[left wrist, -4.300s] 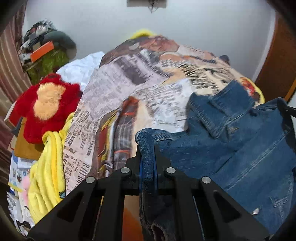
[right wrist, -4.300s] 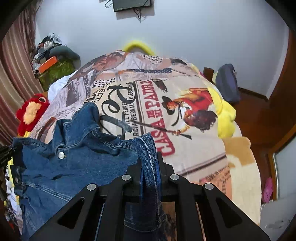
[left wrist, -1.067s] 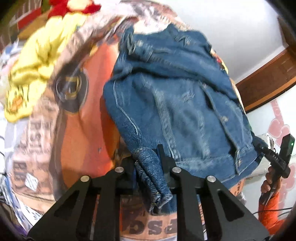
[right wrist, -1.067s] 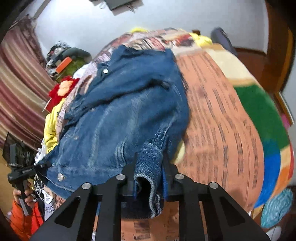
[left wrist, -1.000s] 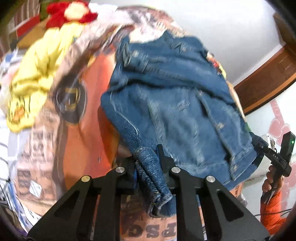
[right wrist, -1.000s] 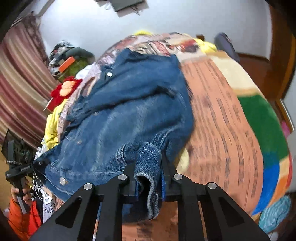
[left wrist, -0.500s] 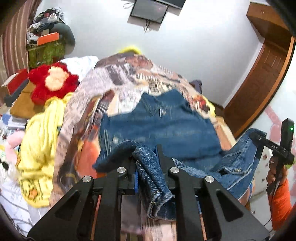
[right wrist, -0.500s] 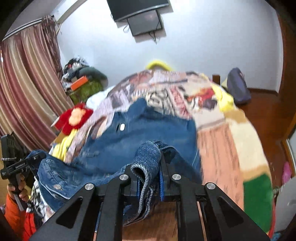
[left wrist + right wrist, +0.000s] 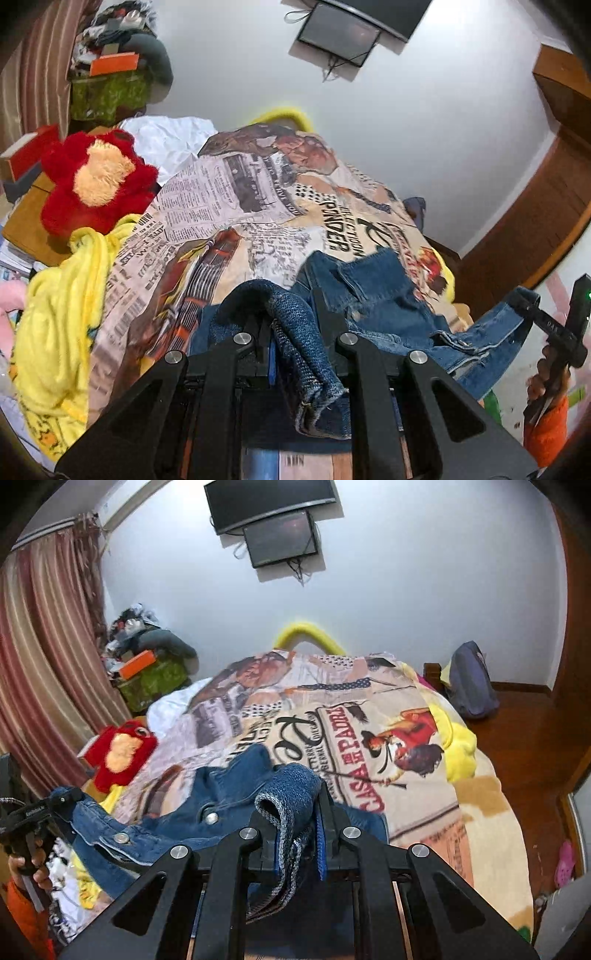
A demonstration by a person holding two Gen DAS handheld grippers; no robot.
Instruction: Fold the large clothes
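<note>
Since a second ago both grippers have risen and tipped up from a steep downward look, so the wall and its screen now fill the upper view, and the jacket, then spread wide over the blanket, now lies bunched at the near end of the bed.

Left gripper: jaws clenched on a thick fold of denim, which loops over the top and hangs down between the fingers. Right gripper: jaws likewise clenched on a rolled denim edge, showing its paler inner side.

Jacket position: collar and front lie on the blanket just ahead of both grippers; the stretch between the two grips sags. In the left view the right gripper, held by a hand in an orange sleeve, shows at the far right with denim in it.

Red plush and yellow cloth lie at the bed's left side.
</note>
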